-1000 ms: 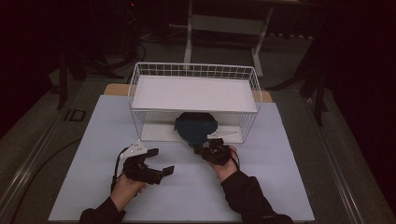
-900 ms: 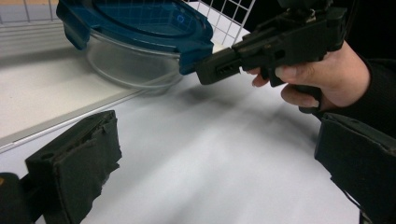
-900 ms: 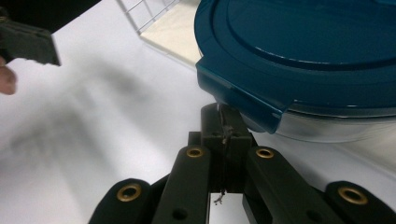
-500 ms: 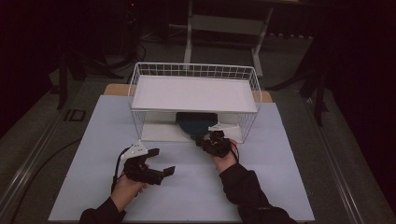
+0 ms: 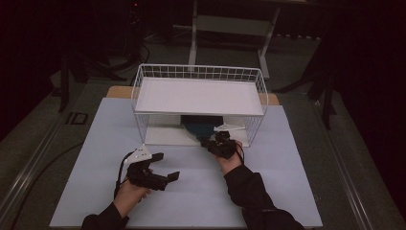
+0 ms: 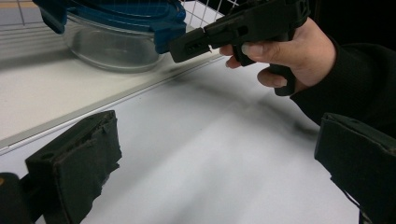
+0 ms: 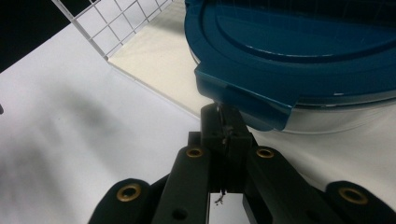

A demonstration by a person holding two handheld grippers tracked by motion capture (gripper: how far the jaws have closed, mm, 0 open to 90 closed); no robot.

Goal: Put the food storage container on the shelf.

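Observation:
A glass container with a blue clip lid (image 5: 201,125) (image 6: 116,37) (image 7: 299,51) stands on the lower white board under the wire rack (image 5: 139,91). My right gripper (image 5: 210,142) (image 7: 226,126) is shut with nothing held, and its tip touches the lid's front latch. In the left gripper view, the right gripper (image 6: 187,45) is seen in a hand, meeting the lid's edge. My left gripper (image 5: 166,166) (image 6: 215,154) rests open over the table, front left of the rack, nothing between its pads.
The rack's upper white shelf (image 5: 198,95) covers the container from above. Its lower board (image 5: 163,136) reaches the rack's open front. The pale table top (image 5: 287,182) spreads around both hands. Dark floor and a stand's legs lie beyond the table.
The right gripper has moved forward toward the rack, and the container has slid farther in under the shelf. The left gripper has hardly moved.

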